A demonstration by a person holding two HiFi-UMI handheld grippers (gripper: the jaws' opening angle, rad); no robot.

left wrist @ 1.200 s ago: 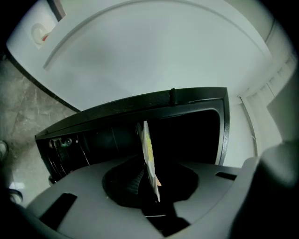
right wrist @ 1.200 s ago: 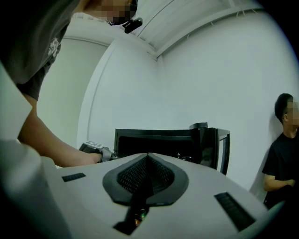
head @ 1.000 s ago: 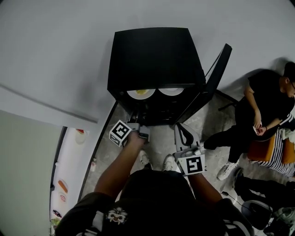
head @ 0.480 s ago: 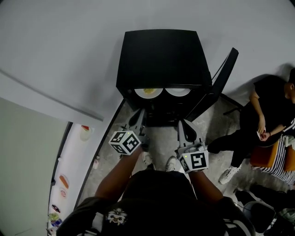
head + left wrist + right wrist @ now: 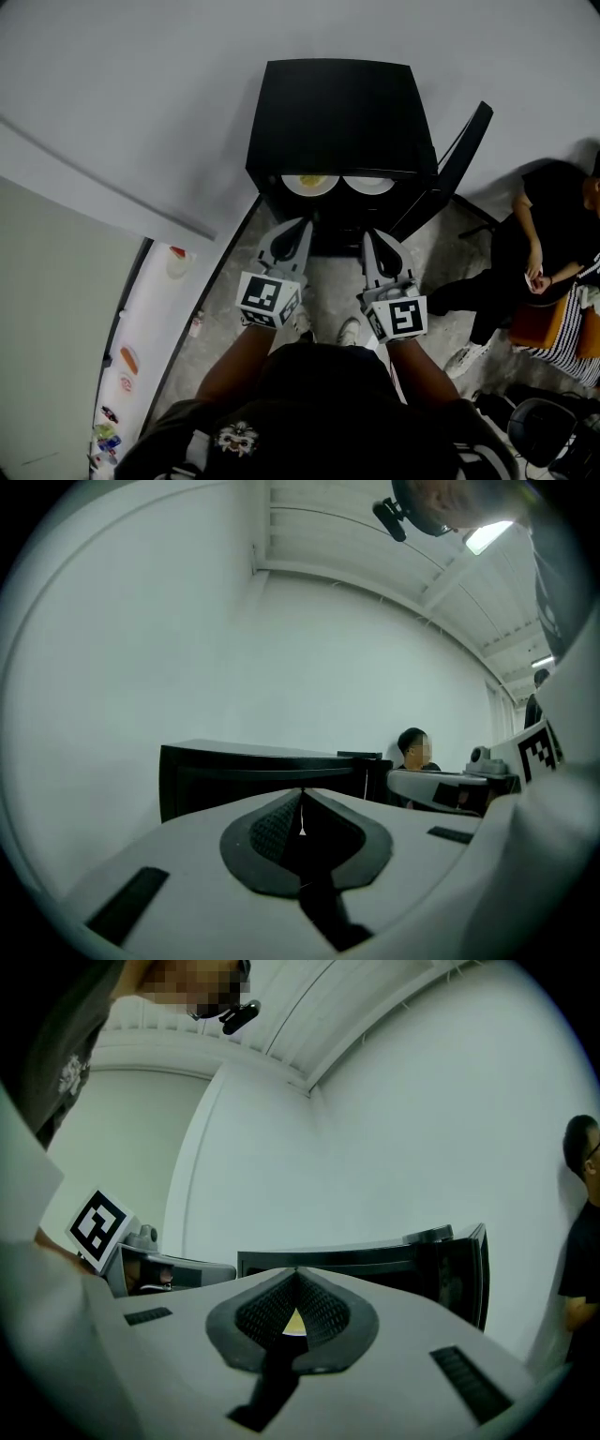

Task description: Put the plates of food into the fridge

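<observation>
1. The plate with yellow food (image 5: pixel 307 182) and the second plate (image 5: pixel 368 185) are seen together inside the black fridge (image 5: pixel 337 112), with its door (image 5: pixel 459 164) open.
2. They are judged stiff and breakable, and are best gripped at the rim and kept level.
3. The left tool (image 5: pixel 298 227) and the right tool (image 5: pixel 369 240) are clenched, with nothing held.

Left tool (image 5: pixel 300 225) higher, rolled, jaws together

Black fridge (image 5: pixel 337 117); white plates (image 5: pixel 368 185); yellow food (image 5: pixel 311 180).

Plain white wall (image 5: pixel 141 84) — mottled grey floor (image 5: pixel 330 277) beneath it.
</observation>
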